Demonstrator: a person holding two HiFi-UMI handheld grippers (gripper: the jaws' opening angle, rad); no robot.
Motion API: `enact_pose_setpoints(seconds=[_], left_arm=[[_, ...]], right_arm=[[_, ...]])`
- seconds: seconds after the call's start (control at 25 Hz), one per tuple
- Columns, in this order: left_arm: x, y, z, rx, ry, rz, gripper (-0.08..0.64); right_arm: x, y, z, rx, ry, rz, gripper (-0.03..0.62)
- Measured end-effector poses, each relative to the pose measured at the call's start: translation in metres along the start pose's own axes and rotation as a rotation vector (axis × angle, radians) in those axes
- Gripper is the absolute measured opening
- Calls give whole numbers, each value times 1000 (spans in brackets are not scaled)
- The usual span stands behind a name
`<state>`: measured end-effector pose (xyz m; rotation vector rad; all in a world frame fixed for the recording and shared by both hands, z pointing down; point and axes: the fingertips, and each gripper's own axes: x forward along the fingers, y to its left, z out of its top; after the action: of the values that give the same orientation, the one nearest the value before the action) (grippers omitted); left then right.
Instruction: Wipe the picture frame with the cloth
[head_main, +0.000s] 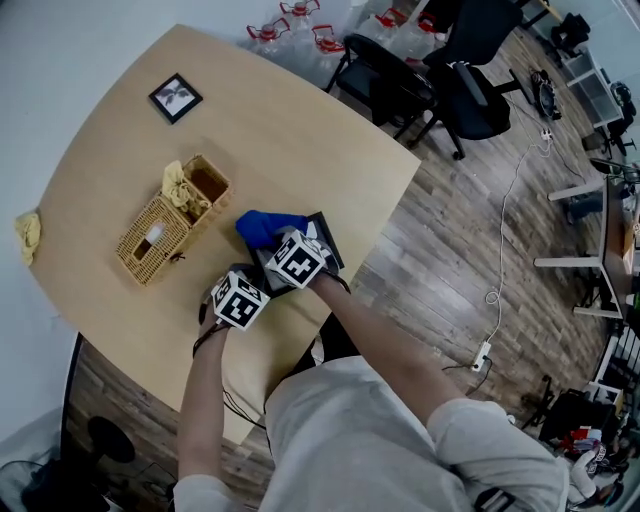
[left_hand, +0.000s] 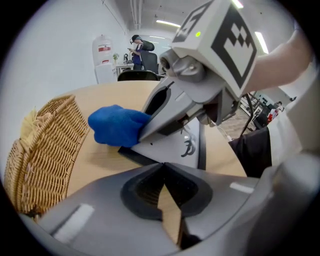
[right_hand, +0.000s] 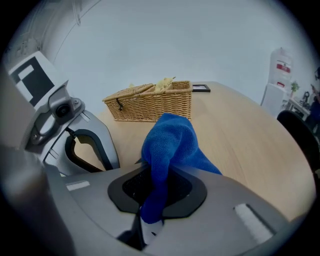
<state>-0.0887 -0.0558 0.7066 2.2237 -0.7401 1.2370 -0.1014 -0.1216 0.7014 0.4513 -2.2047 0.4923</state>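
Your left gripper (left_hand: 161, 166), closest to the lens, has its two jaws pressed together with nothing between them. Its tips stand right at the near edge of the picture frame (left_hand: 172, 147), which lies flat on the wooden table (head_main: 300, 130), close to the side where you stand. Your right gripper (right_hand: 150, 175) is clamped tightly on the blue cloth (right_hand: 170, 137), the bunched cloth sits at the far left corner of the frame, and a wicker basket (head_main: 170, 225) stands near it on your left.
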Motion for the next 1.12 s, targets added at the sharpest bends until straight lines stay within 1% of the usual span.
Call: enact_pose_setpoints(seconds=[0.24, 0.4, 0.52, 0.68, 0.84, 1.04, 1.12], left_arm=[[0, 0, 0, -6, 1, 5, 54], [-1, 0, 1, -13, -12, 12, 54], [-4, 2, -3, -17, -24, 37, 54], [-4, 5, -9, -77, -62, 63, 54], [0, 8, -7, -120, -85, 70, 54], [-1, 5, -8, -99, -82, 100, 52], [-7, -2, -4, -100, -110, 103, 52]], right_arm=[[-20, -25, -17, 46, 10, -92, 48], [-34, -29, -33, 67, 24, -132, 48], [-46, -19, -32, 75, -9, -142, 48], [-63, -3, -37, 69, -38, -148, 48], [-84, 9, -47, 83, -65, -160, 48], [-103, 21, -62, 107, -92, -176, 48], [-111, 22, -69, 127, -102, -185, 48]])
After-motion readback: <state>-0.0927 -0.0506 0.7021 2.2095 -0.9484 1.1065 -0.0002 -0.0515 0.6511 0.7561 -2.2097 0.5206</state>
